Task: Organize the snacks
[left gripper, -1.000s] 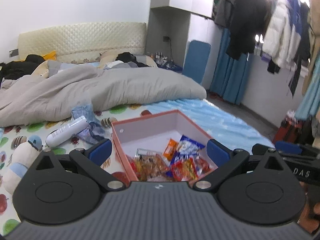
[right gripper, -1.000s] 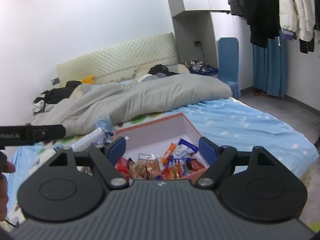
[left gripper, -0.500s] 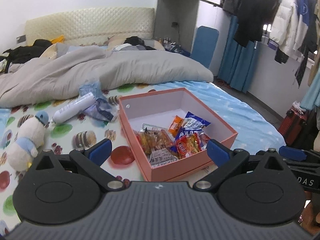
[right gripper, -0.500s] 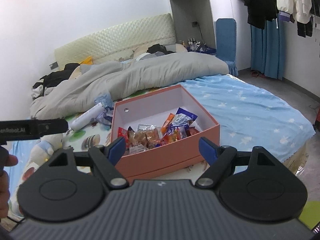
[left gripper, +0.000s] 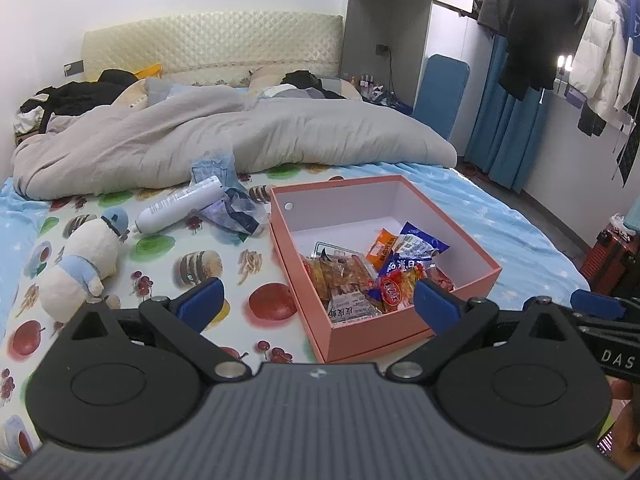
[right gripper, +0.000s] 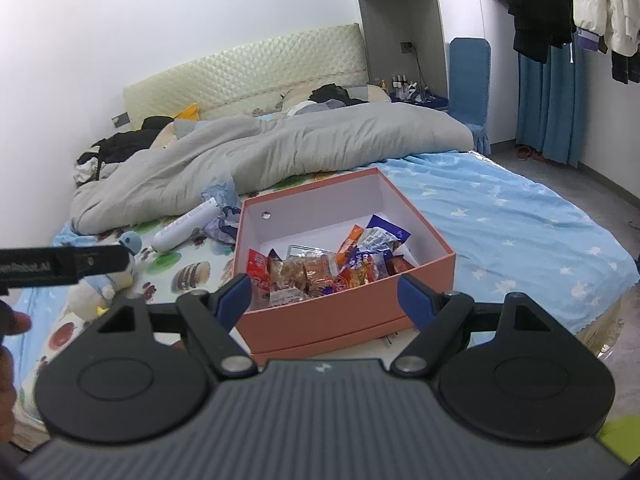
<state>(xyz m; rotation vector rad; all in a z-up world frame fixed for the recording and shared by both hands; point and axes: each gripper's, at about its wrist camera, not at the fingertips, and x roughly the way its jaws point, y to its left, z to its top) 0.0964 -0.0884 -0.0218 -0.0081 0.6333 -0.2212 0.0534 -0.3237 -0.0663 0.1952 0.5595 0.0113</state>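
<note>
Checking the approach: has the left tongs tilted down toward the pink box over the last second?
Yes. The left tongs pitched down: the pink box now shows fully.

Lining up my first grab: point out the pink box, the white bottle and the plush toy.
pink box (left gripper: 372,326), left wrist view, near outer wall.
white bottle (left gripper: 180,205), left wrist view, middle of its body.
plush toy (left gripper: 86,258), left wrist view, its white body.

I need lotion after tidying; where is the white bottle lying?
In the left wrist view, the white bottle lies on the bed, left of the pink box, between the plush toy and crumpled wrappers.
</note>
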